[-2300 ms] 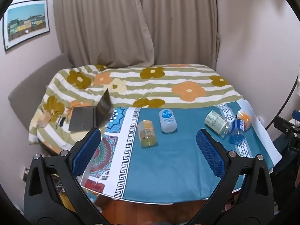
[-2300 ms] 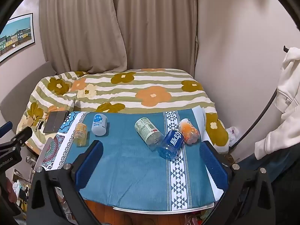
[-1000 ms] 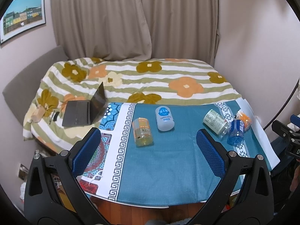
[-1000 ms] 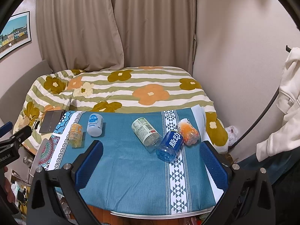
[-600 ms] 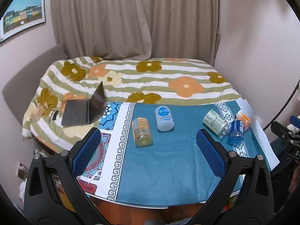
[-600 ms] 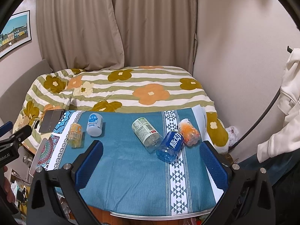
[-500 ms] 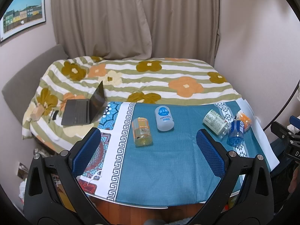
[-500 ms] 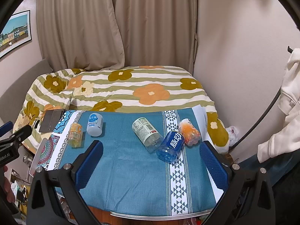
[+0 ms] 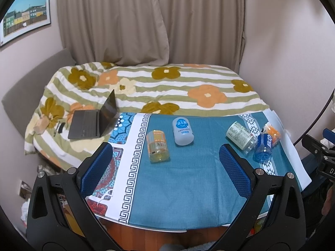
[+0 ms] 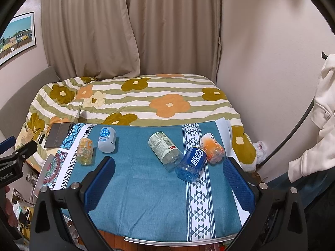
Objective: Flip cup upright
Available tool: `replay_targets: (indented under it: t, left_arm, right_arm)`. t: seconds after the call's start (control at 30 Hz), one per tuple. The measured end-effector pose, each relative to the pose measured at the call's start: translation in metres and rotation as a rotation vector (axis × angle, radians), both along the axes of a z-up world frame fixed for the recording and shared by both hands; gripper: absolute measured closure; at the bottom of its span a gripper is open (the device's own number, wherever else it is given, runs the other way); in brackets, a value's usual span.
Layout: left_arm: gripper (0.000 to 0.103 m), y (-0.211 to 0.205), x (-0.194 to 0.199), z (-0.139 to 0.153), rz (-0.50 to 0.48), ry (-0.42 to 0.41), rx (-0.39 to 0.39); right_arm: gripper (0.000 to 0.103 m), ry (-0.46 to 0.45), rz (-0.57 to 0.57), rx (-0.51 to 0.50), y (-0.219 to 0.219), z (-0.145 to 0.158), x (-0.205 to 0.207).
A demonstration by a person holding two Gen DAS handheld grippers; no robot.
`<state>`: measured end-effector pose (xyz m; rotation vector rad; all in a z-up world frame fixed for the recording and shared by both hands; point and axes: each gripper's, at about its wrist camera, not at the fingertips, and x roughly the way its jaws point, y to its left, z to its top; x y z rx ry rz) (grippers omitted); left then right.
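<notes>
Both wrist views look down from the near edge across the same teal tablecloth [image 9: 178, 179] toward the bed [image 10: 146, 102].

Laptop [image 9: 90, 121]: half open on the bed's left side.
Bed [image 9: 188, 83]: floral striped quilt, behind the bench.
Curtains [image 9: 146, 21]: drawn.
Framed picture [image 9: 25, 12]: left wall.

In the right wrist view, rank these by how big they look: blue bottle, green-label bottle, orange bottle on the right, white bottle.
1. green-label bottle, longest
2. blue bottle, close behind; it sits nearest the camera, so this is unsure
3. orange bottle and white bottle look alike; the white one lies farther away, so no ranking
</notes>
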<state>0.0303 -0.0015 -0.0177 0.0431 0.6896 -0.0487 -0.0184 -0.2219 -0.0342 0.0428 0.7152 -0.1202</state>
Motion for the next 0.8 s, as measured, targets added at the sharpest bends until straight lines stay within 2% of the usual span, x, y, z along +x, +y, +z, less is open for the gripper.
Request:
replay_targets:
  t: [0.8]
  left_arm:
    - [0.0, -0.0018, -0.004, 0.0049, 0.002, 0.003, -0.003]
  right_arm:
    - [0.0, -0.003, 0.002, 0.003, 0.0016, 0.0028, -0.0005]
